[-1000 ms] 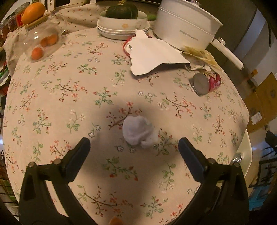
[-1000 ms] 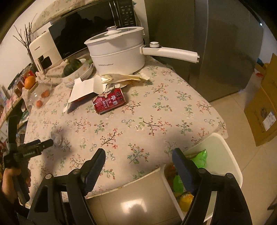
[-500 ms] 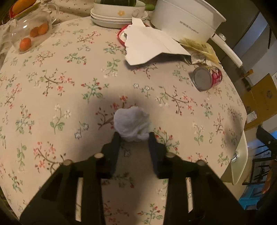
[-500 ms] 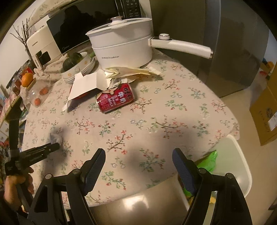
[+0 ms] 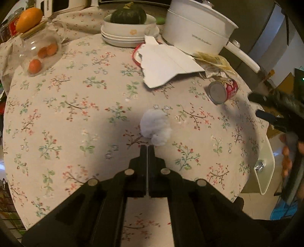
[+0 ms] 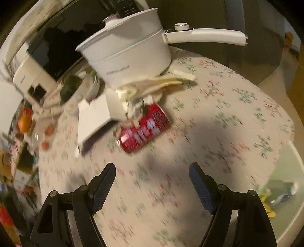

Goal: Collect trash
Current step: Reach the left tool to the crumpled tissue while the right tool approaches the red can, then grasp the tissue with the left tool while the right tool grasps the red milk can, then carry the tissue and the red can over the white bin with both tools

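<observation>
A crumpled white tissue [image 5: 155, 127] sticks out from the tips of my left gripper [image 5: 147, 147], whose jaws are shut on its near edge, above the floral tablecloth [image 5: 79, 106]. A red can [image 5: 224, 91] lies on its side at the right; in the blurred right wrist view the red can [image 6: 144, 129] lies ahead of my open, empty right gripper [image 6: 152, 171]. A torn white cardboard piece [image 5: 167, 64] and crumpled wrappers [image 5: 214, 62] lie by the pot. A white trash bin [image 6: 285, 190] with rubbish inside stands at the table's right edge.
A white electric pot [image 5: 197, 32] with a long handle stands at the back right. Stacked bowls hold a green squash [image 5: 129, 15]. A glass jar [image 5: 39, 51] with small oranges stands at the back left. A microwave [image 6: 57, 57] is behind.
My left gripper went from wide open to shut on the tissue. My right gripper moved forward over the table toward the red can, staying open.
</observation>
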A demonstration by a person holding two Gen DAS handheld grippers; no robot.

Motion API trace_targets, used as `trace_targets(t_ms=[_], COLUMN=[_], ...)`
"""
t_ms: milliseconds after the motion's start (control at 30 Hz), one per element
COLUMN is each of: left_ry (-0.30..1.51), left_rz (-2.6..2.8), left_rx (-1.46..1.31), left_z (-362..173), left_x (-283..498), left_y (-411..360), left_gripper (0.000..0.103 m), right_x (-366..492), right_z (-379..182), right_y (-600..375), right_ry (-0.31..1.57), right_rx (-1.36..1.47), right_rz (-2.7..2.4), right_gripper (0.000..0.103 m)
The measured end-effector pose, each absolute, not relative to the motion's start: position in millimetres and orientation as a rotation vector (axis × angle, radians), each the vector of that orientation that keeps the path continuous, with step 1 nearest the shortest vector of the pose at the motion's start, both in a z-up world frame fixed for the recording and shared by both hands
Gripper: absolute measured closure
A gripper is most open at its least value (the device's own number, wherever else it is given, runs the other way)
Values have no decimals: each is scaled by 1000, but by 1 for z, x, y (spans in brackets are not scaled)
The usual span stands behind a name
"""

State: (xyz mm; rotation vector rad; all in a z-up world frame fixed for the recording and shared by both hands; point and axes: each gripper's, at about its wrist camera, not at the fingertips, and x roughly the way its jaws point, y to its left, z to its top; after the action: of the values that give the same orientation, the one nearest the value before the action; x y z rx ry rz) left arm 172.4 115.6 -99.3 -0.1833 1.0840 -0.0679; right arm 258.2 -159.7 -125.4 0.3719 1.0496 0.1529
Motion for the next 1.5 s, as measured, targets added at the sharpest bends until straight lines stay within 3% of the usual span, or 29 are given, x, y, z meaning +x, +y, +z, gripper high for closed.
trace_targets(t_ms=[500, 667, 800, 833, 900, 967, 1300, 1500], left_ry=[1008, 1011, 1008, 1012, 1014, 1016, 1158, 1164], left_rz=[-69, -81, -106, -115, -125, -135, -113, -84], left_rx=[-402, -452, -463, -463, -466, -461, -435, -470], left_z=[-72, -73, -76, -77, -79, -83, -129, -135], left_x=[162, 166, 169, 171, 174, 179, 211, 216], left_y=[182, 186, 178, 175, 169, 158, 121, 116], left_gripper=[102, 102, 100, 96, 61, 54, 54, 72], right_x=[316, 320, 322, 321, 319, 315, 276, 249], right_z=[-161, -181, -181, -179, -178, -176, -157, -157], right_y=[-154, -156, -153, -151, -150, -152, -169, -177], right_ry=[1082, 1104, 1094, 1092, 1096, 1102, 1161, 1181], right_rx=[614, 760, 749, 730, 712, 699, 471, 346], right_rz=[75, 90, 116, 126, 140, 153, 203, 206], right_gripper=[22, 35, 39, 41, 41, 41, 41, 41])
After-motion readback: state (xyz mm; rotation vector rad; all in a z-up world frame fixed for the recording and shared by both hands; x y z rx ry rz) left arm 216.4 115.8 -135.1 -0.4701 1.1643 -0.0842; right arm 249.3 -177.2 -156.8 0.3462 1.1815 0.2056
